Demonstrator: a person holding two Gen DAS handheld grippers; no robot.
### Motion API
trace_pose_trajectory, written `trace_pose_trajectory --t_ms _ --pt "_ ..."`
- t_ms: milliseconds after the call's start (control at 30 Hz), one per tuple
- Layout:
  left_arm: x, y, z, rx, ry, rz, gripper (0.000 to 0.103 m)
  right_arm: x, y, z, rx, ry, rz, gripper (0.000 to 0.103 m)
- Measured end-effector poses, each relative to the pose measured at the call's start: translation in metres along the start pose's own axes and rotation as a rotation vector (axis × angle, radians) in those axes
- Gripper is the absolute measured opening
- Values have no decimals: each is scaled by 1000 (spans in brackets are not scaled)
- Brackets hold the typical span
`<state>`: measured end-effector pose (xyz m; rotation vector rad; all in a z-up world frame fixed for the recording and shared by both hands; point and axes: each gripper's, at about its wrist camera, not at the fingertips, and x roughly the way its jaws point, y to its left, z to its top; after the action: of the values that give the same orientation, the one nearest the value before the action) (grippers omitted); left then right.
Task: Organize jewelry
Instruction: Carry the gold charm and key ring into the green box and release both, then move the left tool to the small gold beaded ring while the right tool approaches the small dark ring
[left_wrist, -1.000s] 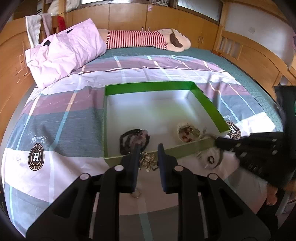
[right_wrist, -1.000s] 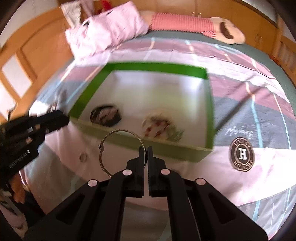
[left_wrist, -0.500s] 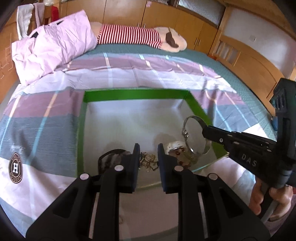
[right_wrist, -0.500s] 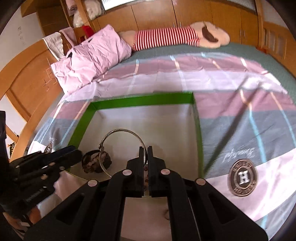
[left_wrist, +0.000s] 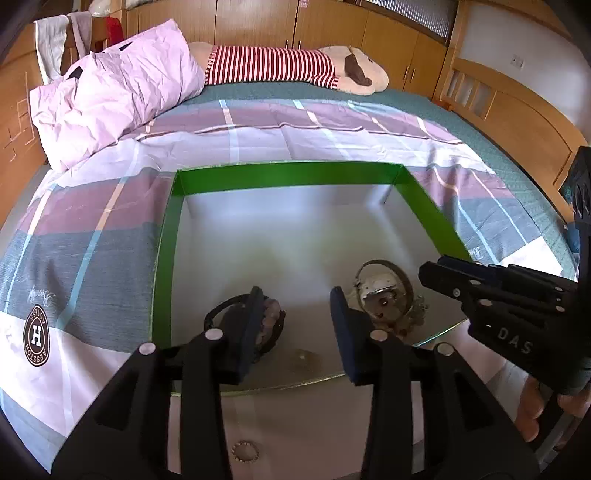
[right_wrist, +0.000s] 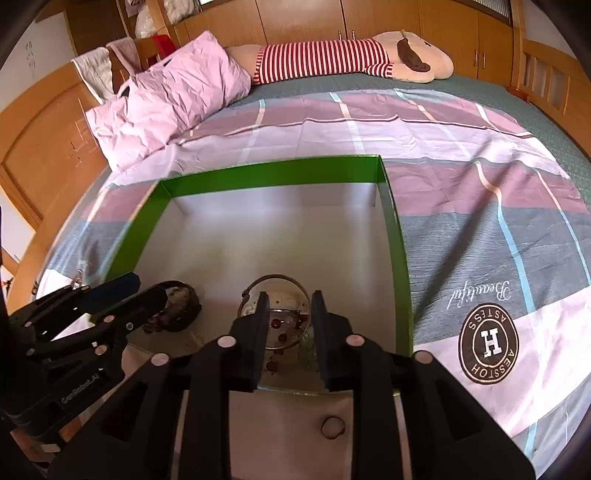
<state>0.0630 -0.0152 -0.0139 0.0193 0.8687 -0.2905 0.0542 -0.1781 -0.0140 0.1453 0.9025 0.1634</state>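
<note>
Nearby, small ring (right_wrist: 332, 427) outside green box (right_wrist: 399, 258)

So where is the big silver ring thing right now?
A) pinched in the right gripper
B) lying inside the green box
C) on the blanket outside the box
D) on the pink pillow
B: the silver hoop lies on the floor of the green box, on the pale jewelry pile, while the right gripper above it is open and holds nothing.

the left gripper (left_wrist: 297, 325) fills the lower centre of its frame, jaws spread; the right gripper (right_wrist: 288, 325) likewise, jaws parted, holding nothing.
</note>
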Motion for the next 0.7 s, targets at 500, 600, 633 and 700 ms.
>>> trace_pose_trajectory --t_ms 500,600,633,700 --pt "-37 -5 -13 31 -66 44 68 -39 13 -12 -66 -26 35 60" --pt "-53 4 -21 19 -43 36 68 -46 11 -18 -66 9 68 60" --pt "-59 10 -24 5 -40 20 68 -48 10 -21 -65 27 88 60" --pt "-68 22 -35 -28 -14 -13 64 -49 10 -26 -79 76 122 60"
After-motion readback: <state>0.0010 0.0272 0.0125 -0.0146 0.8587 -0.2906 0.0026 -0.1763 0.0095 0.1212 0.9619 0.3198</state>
